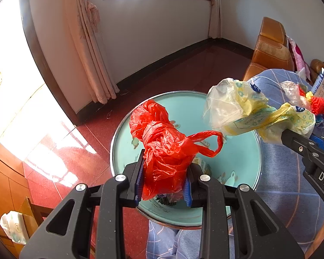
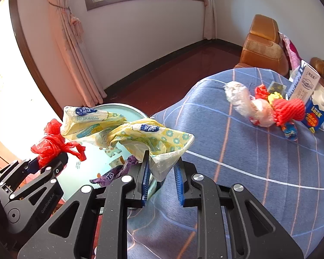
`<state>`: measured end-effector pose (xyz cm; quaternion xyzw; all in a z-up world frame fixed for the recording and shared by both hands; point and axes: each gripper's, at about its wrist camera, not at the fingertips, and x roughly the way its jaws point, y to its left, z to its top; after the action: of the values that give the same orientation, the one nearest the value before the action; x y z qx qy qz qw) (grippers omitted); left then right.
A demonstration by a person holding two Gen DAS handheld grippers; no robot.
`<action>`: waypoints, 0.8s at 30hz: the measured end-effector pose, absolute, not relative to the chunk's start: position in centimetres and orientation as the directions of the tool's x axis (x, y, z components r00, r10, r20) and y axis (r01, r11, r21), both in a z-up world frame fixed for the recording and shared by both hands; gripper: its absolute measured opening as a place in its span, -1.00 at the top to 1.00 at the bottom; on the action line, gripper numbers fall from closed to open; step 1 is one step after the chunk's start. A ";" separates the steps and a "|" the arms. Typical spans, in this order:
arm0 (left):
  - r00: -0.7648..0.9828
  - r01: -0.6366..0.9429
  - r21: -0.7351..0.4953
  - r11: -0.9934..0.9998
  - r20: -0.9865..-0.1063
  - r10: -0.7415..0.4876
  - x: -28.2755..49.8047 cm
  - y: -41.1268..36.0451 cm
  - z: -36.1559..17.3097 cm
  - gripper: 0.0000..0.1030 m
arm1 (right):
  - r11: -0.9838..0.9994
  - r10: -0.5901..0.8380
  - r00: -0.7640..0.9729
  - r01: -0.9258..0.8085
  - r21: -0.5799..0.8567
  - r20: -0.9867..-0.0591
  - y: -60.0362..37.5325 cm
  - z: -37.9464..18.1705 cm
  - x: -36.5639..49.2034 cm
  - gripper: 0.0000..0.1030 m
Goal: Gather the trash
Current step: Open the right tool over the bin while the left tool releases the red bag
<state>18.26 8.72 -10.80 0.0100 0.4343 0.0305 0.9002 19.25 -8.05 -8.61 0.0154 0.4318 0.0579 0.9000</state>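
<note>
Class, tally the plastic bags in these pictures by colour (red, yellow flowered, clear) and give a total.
Red crumpled plastic bag: 1
Yellow flowered plastic bag: 1
Clear crumpled plastic bag: 1
Total: 3

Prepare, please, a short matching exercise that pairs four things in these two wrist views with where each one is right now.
Things:
1. red plastic bag
2. yellow flowered wrapper
3. blue milk carton
4. purple wrapper

Places:
A. standing on the blue checked cloth
B. lying in the round teal bin
C. between the left gripper pads
D. hanging from the right gripper

Pairs: 1-C, 2-D, 3-A, 4-B
</note>
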 end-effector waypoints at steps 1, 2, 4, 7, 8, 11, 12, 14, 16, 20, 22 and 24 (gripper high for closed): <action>0.619 -0.047 0.046 0.998 -0.783 0.065 18.4 8.6 -10.9 0.44 | 0.993 0.117 0.617 -0.091 0.078 -0.778 -8.0 -8.8 19.5 0.58; 0.617 -0.048 0.047 0.998 -0.784 0.066 18.7 8.7 -11.0 0.44 | 0.993 0.118 0.615 -0.092 0.077 -0.780 -7.9 -9.0 19.6 0.57; 0.611 -0.049 0.047 0.998 -0.789 0.067 19.1 8.6 -11.1 0.44 | 0.993 0.117 0.608 -0.093 0.076 -0.786 -7.7 -9.3 20.1 0.57; 0.603 -0.050 0.052 0.997 -0.794 0.072 19.7 8.4 -11.6 0.44 | 0.992 0.118 0.599 -0.098 0.075 -0.792 -7.3 -9.8 20.5 0.57; 0.600 -0.050 0.054 0.997 -0.797 0.073 19.9 8.3 -11.7 0.44 | 0.992 0.119 0.597 -0.100 0.073 -0.793 -7.1 -9.9 20.7 0.57; 0.587 -0.051 0.056 0.997 -0.806 0.075 20.5 8.4 -12.3 0.44 | 0.992 0.119 0.589 -0.107 0.069 -0.799 -6.6 -10.3 21.1 0.56; 0.584 -0.051 0.055 0.997 -0.808 0.075 20.6 8.4 -12.3 0.44 | 0.992 0.119 0.587 -0.109 0.067 -0.801 -6.5 -10.5 21.3 0.56; 0.579 -0.054 0.057 0.997 -0.812 0.078 20.9 8.5 -12.6 0.44 | 0.991 0.119 0.579 -0.113 0.065 -0.807 -6.3 -10.8 21.6 0.55; 0.572 -0.056 0.059 0.997 -0.816 0.081 21.2 8.5 -12.8 0.44 | 0.991 0.123 0.568 -0.120 0.066 -0.814 -6.1 -11.3 21.9 0.55; 0.560 -0.061 0.063 0.996 -0.824 0.086 21.5 8.7 -13.4 0.43 | 0.988 0.131 0.554 -0.141 0.062 -0.822 -5.5 -11.9 22.4 0.47; 0.554 -0.062 0.065 0.996 -0.827 0.089 21.8 8.7 -13.6 0.41 | 0.985 0.145 0.542 -0.157 0.070 -0.828 -5.3 -12.3 22.6 0.41; 0.549 -0.065 0.064 0.996 -0.831 0.090 21.9 8.9 -13.7 0.38 | 0.984 0.154 0.537 -0.164 0.076 -0.829 -5.3 -12.3 22.6 0.34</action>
<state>21.90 8.87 -13.66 0.0130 0.4728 0.0439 0.8800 22.57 -5.26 -12.31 -0.0052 0.4724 0.0906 0.8767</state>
